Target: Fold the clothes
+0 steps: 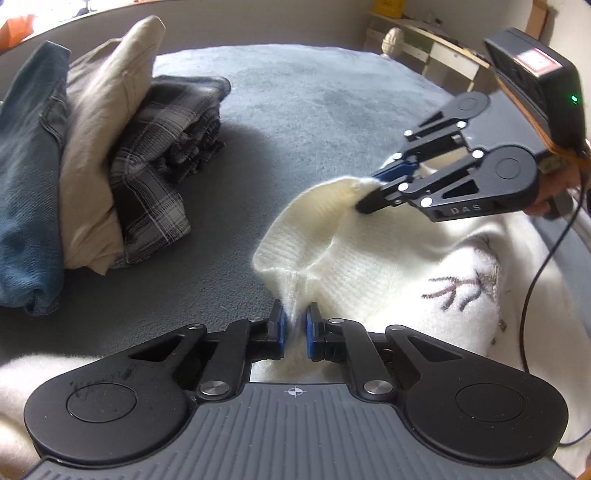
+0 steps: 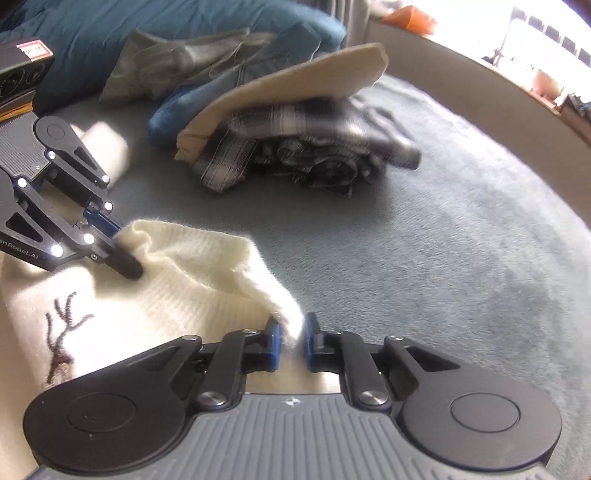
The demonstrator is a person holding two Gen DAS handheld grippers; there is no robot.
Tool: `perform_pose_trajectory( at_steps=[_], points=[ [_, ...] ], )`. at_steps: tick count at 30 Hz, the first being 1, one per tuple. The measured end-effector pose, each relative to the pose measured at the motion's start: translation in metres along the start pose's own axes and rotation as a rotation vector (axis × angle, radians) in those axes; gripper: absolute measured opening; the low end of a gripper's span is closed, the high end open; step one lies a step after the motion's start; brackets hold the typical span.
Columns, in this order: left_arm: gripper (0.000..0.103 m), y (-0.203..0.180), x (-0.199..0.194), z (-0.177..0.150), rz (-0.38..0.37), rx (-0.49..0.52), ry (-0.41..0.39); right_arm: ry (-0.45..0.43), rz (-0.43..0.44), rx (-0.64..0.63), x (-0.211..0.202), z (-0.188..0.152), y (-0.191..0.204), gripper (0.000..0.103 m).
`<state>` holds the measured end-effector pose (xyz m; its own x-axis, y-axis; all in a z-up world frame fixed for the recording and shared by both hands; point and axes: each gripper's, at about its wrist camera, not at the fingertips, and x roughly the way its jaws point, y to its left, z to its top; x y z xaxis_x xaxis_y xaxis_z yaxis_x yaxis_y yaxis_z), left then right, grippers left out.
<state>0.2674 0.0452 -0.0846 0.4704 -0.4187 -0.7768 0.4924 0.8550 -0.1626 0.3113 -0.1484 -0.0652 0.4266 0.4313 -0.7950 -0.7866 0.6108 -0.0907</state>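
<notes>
A cream knitted sweater (image 1: 369, 266) with a dark embroidered antler motif (image 1: 461, 288) lies on the grey bed cover. My left gripper (image 1: 294, 325) is shut on one corner of its ribbed edge. My right gripper (image 1: 365, 195) is shut on the other corner, a little further off and to the right. In the right wrist view my right gripper (image 2: 293, 339) pinches the sweater (image 2: 192, 280), and my left gripper (image 2: 125, 254) holds the same edge at the left. The edge hangs slack between the two.
A pile of folded clothes lies at the left: blue jeans (image 1: 26, 177), a beige garment (image 1: 99, 140) and a black-and-white plaid shirt (image 1: 162, 155). The grey bed cover (image 1: 314, 110) stretches beyond. A teal pillow (image 2: 147, 22) lies behind the pile. A wooden bed frame (image 1: 424, 40) stands far right.
</notes>
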Motion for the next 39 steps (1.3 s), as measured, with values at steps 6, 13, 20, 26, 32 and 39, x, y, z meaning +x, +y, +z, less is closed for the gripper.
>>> perform_pose_trajectory(
  at_steps=[6,13,20,26,32,39],
  points=[
    [0.007,-0.004,-0.025,0.026,0.071,0.003,-0.103,-0.152,-0.075,0.056,-0.046,0.007,-0.007,0.011],
    [0.007,-0.021,-0.033,0.068,0.224,0.112,-0.211,-0.266,-0.191,0.148,-0.064,0.027,-0.03,0.011],
    [0.006,-0.044,-0.004,0.097,0.439,0.273,-0.262,-0.31,-0.298,0.251,-0.053,0.037,-0.055,0.011],
    [0.006,-0.05,0.038,0.082,0.553,0.356,-0.211,-0.217,-0.342,0.29,-0.008,0.034,-0.066,0.011],
    [0.013,-0.045,0.063,0.073,0.598,0.323,-0.137,-0.122,-0.305,0.426,0.033,0.033,-0.079,0.027],
    [0.037,-0.018,0.04,0.076,0.481,0.098,-0.157,-0.179,-0.292,0.592,0.008,0.012,-0.097,0.073]
  ],
)
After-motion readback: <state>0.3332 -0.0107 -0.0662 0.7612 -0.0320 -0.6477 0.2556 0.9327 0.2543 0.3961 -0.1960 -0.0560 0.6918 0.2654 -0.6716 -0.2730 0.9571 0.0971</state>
